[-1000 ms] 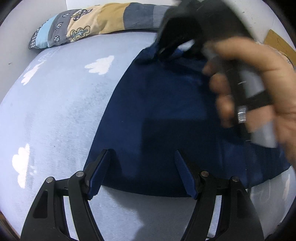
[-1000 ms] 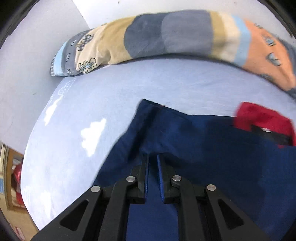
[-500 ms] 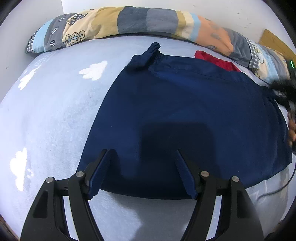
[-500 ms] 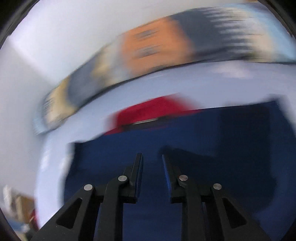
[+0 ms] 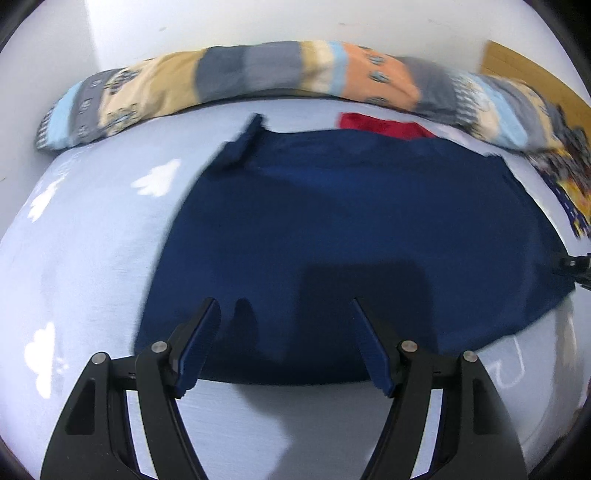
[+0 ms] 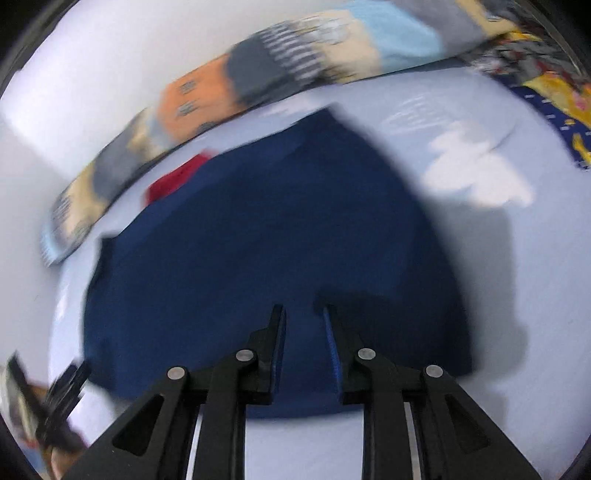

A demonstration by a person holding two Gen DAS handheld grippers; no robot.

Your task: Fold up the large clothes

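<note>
Our left gripper [image 5: 284, 343] hangs wide open and empty above the near hem of the garment [image 5: 354, 236]; our right gripper [image 6: 303, 345], narrowly parted, grips nothing. The navy garment lies flat on the sheet [image 5: 85, 258], a pillow [image 5: 258, 74] behind it.

No words, labels, brands or numbers can be read. The bedsheet [image 5: 92, 258] carries only white cloud shapes, and the patterned bolster [image 5: 258, 74] shows blurred small motifs, not letters.

A home bedroom: cloud-print bedsheet [image 5: 92, 251], long patchwork bolster [image 5: 258, 74] against the white wall [image 5: 258, 22]
</note>
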